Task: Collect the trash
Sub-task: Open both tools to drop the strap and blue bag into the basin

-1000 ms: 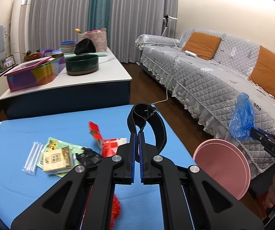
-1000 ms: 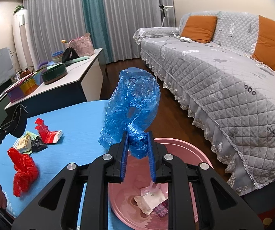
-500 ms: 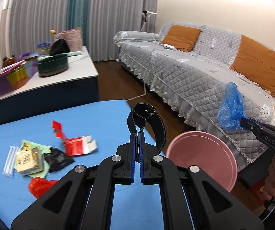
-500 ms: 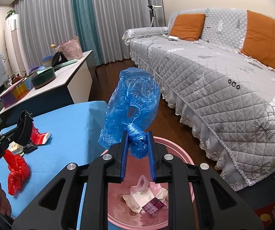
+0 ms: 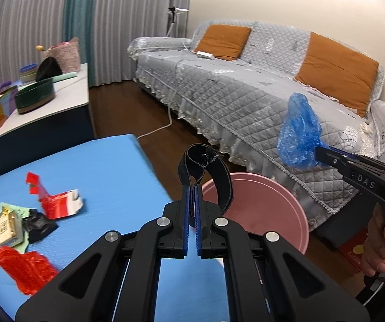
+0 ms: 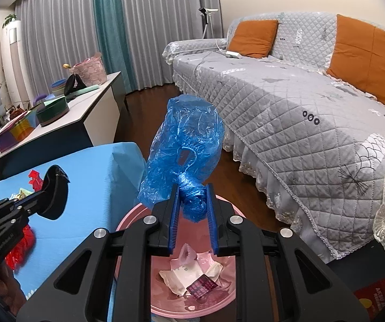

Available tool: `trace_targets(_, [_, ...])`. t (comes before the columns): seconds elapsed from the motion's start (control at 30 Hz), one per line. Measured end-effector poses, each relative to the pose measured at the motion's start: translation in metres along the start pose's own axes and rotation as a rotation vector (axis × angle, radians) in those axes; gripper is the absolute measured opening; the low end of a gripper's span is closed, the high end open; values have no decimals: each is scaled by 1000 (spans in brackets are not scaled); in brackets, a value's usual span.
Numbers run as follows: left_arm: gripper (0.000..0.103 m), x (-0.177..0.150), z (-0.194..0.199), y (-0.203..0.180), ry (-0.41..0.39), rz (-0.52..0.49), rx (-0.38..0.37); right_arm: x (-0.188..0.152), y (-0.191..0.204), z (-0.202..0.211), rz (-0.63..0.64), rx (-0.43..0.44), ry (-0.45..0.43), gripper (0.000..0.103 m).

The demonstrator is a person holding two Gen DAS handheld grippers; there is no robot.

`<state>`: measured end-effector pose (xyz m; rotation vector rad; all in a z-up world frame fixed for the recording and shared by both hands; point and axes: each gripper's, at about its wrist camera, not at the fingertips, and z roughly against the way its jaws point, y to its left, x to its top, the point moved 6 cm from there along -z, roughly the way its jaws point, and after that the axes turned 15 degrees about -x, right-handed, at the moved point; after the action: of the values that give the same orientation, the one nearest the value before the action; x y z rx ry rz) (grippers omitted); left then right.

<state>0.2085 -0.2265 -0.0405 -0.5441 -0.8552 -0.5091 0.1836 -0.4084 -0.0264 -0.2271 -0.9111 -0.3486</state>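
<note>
A grey quilted sofa (image 6: 313, 123) fills the right. The blue table (image 5: 98, 177) carries red wrappers (image 5: 58, 204) and other scraps. The pink bin (image 6: 136, 214) beside it holds paper trash. Above it, the right gripper (image 6: 192, 206) has its jaws clamped on a blue plastic bag (image 6: 187, 145); the left gripper (image 5: 191, 201) has its jaws pinched on a black strap (image 5: 219, 177).
</note>
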Motion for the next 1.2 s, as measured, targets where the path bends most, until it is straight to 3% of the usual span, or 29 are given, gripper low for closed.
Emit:
trace_targets(0.5, [4, 5, -28, -38, 39, -20, -82, -3, -23, 2, -10, -37, 9, 20])
trace_targets(0.57, [7, 4, -34, -43, 63, -17, -110, -4, -25, 1, -14, -33, 19, 24])
trace_targets(0.6, [17, 2, -38, -46, 81, -18, -122, -5, -26, 0, -15, -32, 27, 26])
trace_targets(0.63, [28, 0, -39, -47, 84, -23, -123, -6, -27, -2, -16, -33, 39, 37])
trace_targets(0.67, [30, 0, -39, -47, 79, -29, -121, -7, -29, -4, -19, -39, 49, 44])
trace_targets(0.9, [30, 2, -28, -33, 57, 4, -111, -8, -32, -6, -43, -46, 58, 46])
trace_targets(1.2, [30, 6, -6, -13, 20, 14, -70, -2, -3, -3, -26, -12, 42, 46])
